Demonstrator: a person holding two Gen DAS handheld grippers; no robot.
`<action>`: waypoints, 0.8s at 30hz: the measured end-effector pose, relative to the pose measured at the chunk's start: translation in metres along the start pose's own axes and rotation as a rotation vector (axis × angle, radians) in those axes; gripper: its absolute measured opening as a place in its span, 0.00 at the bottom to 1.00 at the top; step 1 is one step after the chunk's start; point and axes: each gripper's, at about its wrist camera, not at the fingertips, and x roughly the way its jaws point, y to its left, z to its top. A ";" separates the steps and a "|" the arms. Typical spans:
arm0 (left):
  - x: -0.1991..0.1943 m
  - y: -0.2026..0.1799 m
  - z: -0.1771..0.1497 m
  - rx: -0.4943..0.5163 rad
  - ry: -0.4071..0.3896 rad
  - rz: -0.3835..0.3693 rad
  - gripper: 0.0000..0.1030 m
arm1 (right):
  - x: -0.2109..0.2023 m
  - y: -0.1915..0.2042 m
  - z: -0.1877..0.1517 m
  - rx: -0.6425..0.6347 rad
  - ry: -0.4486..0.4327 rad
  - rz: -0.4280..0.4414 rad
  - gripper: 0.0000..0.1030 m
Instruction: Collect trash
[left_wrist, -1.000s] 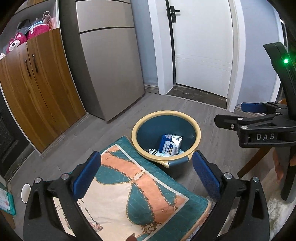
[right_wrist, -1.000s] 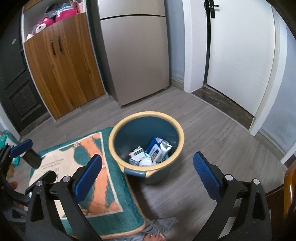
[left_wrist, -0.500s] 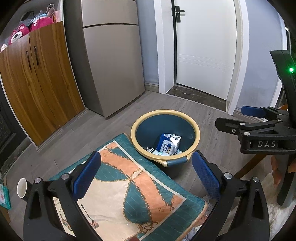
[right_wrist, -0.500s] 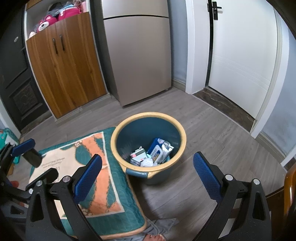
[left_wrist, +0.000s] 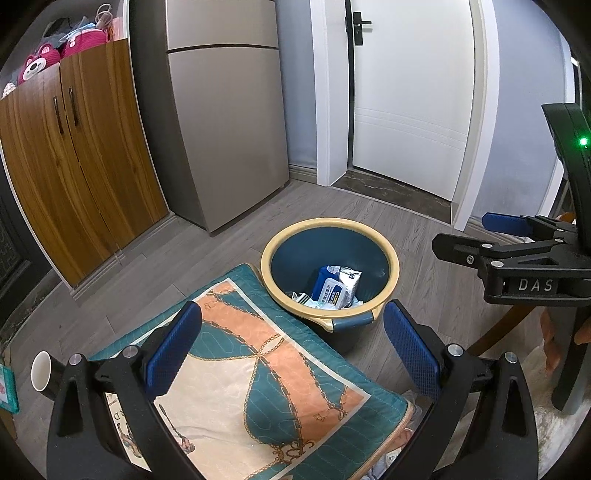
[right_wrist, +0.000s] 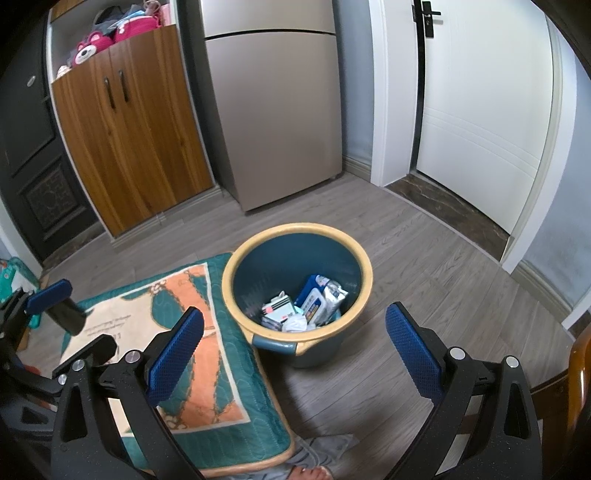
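Both grippers hang empty above a round blue bucket with a yellow rim (left_wrist: 394, 258), which holds the trash.

The left gripper (left_wrist: 291, 349) and right gripper (right_wrist: 293, 349) each have their blue-padded fingers spread wide, gripping nothing. At frame centre the bucket stands on grey wood-look flooring (right_wrist: 424, 258), touching the teal-and-orange patterned mat (left_wrist: 258, 373); inside it lie a blue-and-white wipes packet (left_wrist: 334, 288) and crumpled wrappers (right_wrist: 282, 314).
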 end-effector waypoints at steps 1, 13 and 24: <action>0.000 0.000 0.000 0.001 0.000 -0.001 0.94 | 0.000 0.000 0.000 0.000 0.000 0.000 0.95; -0.001 -0.001 -0.001 0.017 -0.005 0.010 0.94 | 0.000 -0.001 0.000 0.000 0.001 0.000 0.95; 0.004 0.009 -0.003 -0.026 0.021 0.008 0.94 | 0.001 0.000 0.000 0.003 0.003 0.000 0.95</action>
